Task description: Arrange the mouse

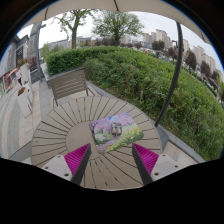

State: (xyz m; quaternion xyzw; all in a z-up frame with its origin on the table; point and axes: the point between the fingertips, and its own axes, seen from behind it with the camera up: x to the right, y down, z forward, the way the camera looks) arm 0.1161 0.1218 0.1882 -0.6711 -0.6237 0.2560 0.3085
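1. Between the fingers and just beyond them, a purple mat (113,126) lies on the round slatted wooden surface (60,135).
2. On it rests a pale mouse (124,138), tilted.
3. The tool (112,158) is open, gripping nothing, magenta pads (76,157) well apart.
4. Beyond stands a wooden chair (68,86) beside a green hedge (150,75).

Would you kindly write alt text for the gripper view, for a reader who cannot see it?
The tongs are open above a round slatted wooden table outdoors, with a colourful mat and a pale object on it just ahead of the fingers. Beyond the table stand a wooden chair, a green hedge and trees.
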